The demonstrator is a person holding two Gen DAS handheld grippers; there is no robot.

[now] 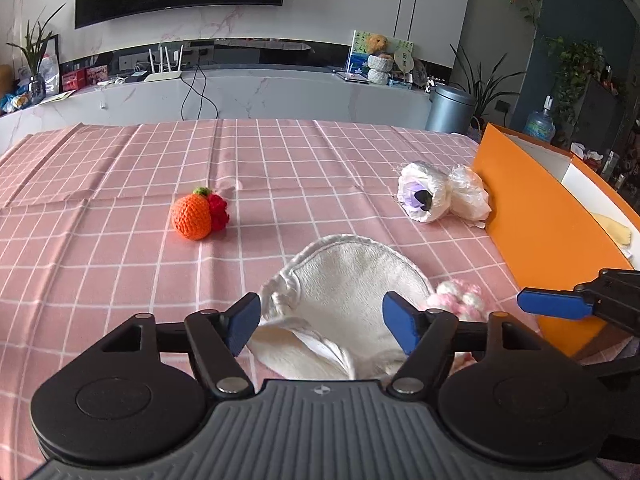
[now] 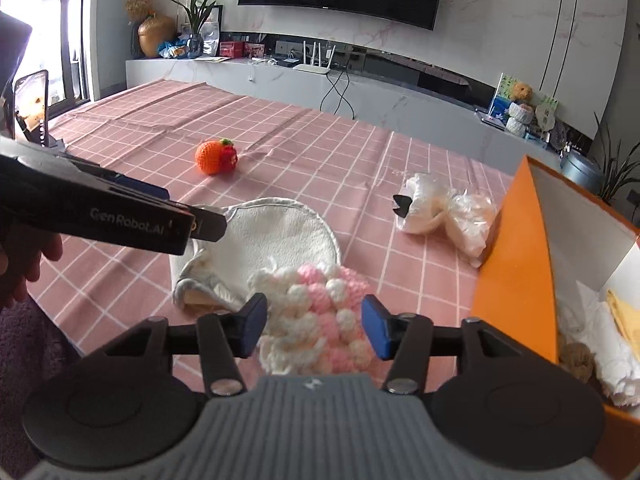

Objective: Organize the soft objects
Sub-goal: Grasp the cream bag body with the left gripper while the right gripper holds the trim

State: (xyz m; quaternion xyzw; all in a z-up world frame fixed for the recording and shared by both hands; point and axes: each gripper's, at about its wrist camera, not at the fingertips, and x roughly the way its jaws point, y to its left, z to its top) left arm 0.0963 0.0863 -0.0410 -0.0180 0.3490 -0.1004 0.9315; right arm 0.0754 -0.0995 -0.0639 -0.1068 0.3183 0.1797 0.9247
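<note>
box (image 2: 516,248) R edge, contents cut off: white cloth, yellow bit, brown thing unclear | cloth (image 1: 344,276) near end hidden by L gripper (image 1: 320,322) | L tilted down, jaws wide, released, straddling white fleecy cloth on table | R gripper (image 2: 314,326) tilted down, jaws apart, not pressing pink-white knit (image 2: 316,312) beside cloth

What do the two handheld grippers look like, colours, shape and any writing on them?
Both match. The left gripper and right gripper have black linkage arms with silver pivot pins, two round black discs, a ribbed grey body with a small logo, and blue finger pads. Seen from the right wrist view, the left gripper's black side carries pale "GenRobot.AI" lettering. No cables or sleeves show.
</note>
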